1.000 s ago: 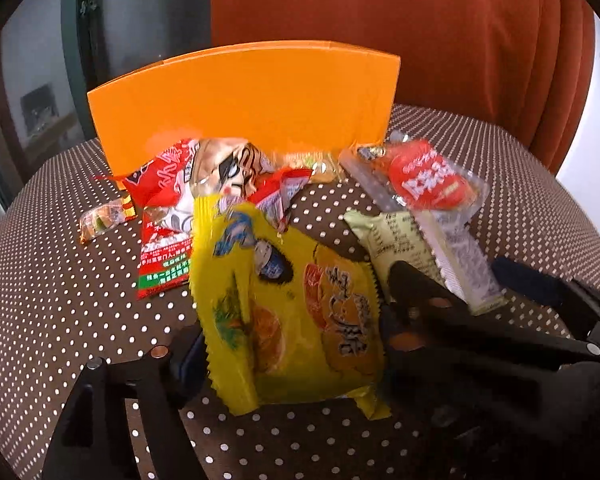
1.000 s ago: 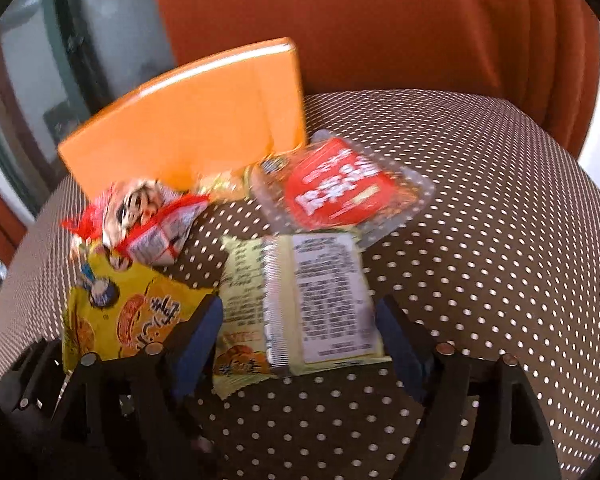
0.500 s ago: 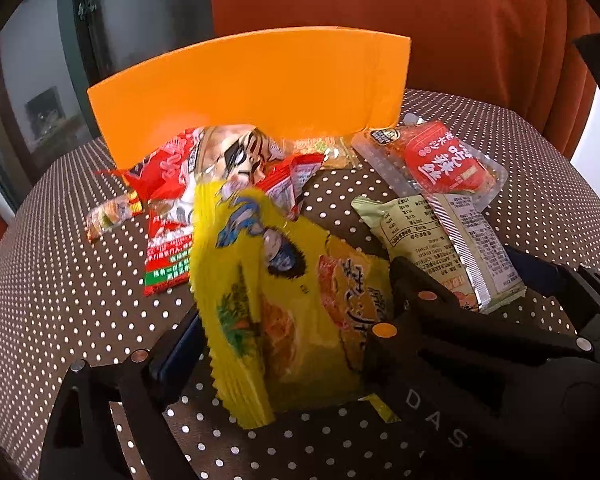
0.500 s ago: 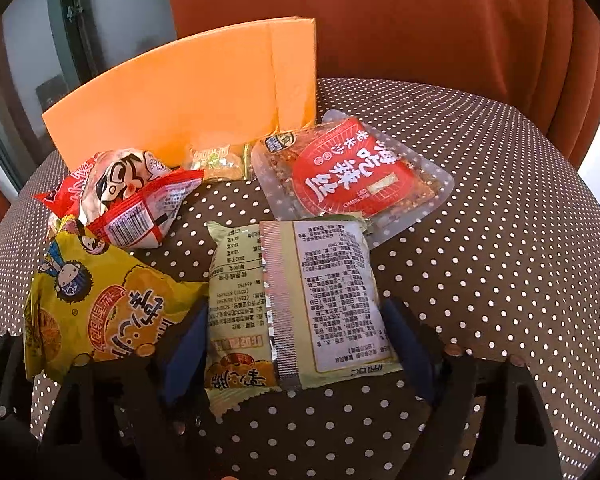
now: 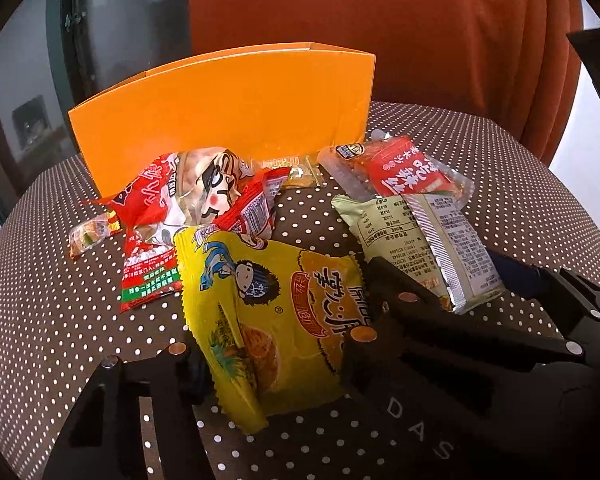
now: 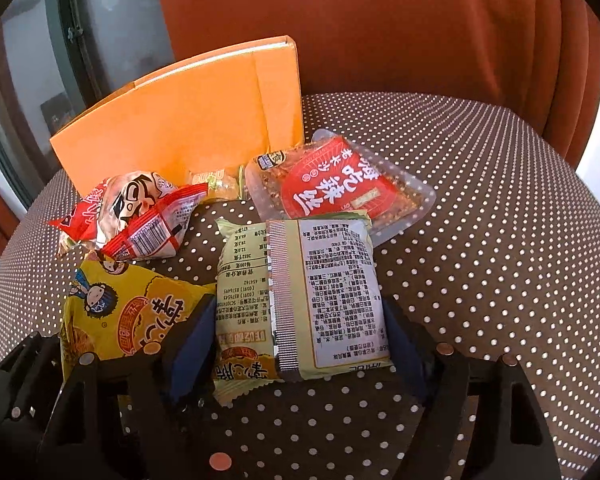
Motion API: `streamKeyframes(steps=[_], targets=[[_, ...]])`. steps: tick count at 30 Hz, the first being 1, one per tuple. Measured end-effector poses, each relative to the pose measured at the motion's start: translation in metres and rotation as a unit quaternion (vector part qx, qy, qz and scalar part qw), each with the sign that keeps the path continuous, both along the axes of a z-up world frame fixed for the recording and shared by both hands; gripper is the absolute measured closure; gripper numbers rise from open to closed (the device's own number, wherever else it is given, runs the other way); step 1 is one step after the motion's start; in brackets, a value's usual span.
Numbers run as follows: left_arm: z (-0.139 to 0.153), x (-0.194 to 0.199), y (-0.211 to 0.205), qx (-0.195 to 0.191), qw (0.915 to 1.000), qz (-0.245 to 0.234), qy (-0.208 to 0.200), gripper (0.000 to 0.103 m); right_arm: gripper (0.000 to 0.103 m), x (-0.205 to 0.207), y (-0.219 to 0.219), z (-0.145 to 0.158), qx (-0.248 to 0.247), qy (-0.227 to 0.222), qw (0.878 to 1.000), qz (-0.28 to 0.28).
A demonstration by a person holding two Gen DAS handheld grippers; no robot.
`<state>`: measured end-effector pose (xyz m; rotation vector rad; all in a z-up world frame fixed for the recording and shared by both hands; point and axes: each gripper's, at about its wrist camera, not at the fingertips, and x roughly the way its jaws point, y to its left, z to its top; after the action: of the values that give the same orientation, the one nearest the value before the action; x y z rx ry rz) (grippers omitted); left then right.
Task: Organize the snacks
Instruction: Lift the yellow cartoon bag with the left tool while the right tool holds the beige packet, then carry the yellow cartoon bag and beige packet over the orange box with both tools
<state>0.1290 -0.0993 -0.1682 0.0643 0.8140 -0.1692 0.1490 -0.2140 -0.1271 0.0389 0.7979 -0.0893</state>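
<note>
Both hand-held grippers are closing at this moment, each with a packet between its jaws.

Left hand-held gripper (image 5: 274, 354): a second ago the yellow noodle-snack packet (image 5: 272, 312) lay loosely between wide jaws; half a second ago the jaws stood wider still; now they have come in against the packet's lower edges and it stands propped up and bowed. I read this as a grasp just forming on the yellow packet, not yet firm.

Right hand-held gripper (image 6: 296, 344): jaws have narrowed steadily around the pale green packet (image 6: 300, 300), which lies back side up on the worktop (image 6: 480, 240). The blue pads look to be touching its long sides, or nearly so; the pack is flat and uncrushed, so I cannot call it clamped.

Judgement: two pickups are starting at once; the orange box (image 5: 224, 120) standing behind the pile is the likely destination.

Materials:
- Yellow packet: glossy film, serrated seams, puffy, crumples easily.
- Green packet: matte film, ridged silver back seam, pillow-shaped.
- Red-label vacuum pack (image 6: 332, 188): clear stiff plastic, flat, rounded corners.
- Red-and-white crinkled bag (image 5: 188, 200): wrinkled foil, irregular.
- Worktop cover: brown dotted cloth.
</note>
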Motion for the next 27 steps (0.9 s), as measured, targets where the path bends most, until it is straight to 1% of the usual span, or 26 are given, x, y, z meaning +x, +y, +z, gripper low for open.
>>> streamKeyframes(steps=[5,11,19,27], targets=[[0.011,-0.015,0.004,0.0,0.9999,-0.003,-0.016,0.039,0.022,-0.009,0.005,0.008,0.004,-0.007,1.0,-0.001],[0.03,-0.032,0.011,-0.002,0.9991,-0.002,-0.042,0.039,0.022,-0.025,0.012,0.025,0.001,-0.028,1.0,-0.001],[0.061,-0.048,0.021,-0.008,0.9968,0.012,-0.079,0.039,0.022,-0.047,0.027,0.059,-0.005,-0.067,0.998,0.006],[0.098,-0.064,0.031,-0.01,0.9924,0.018,-0.122,0.039,0.022,-0.066,0.043,0.096,-0.01,-0.109,0.994,0.018]])
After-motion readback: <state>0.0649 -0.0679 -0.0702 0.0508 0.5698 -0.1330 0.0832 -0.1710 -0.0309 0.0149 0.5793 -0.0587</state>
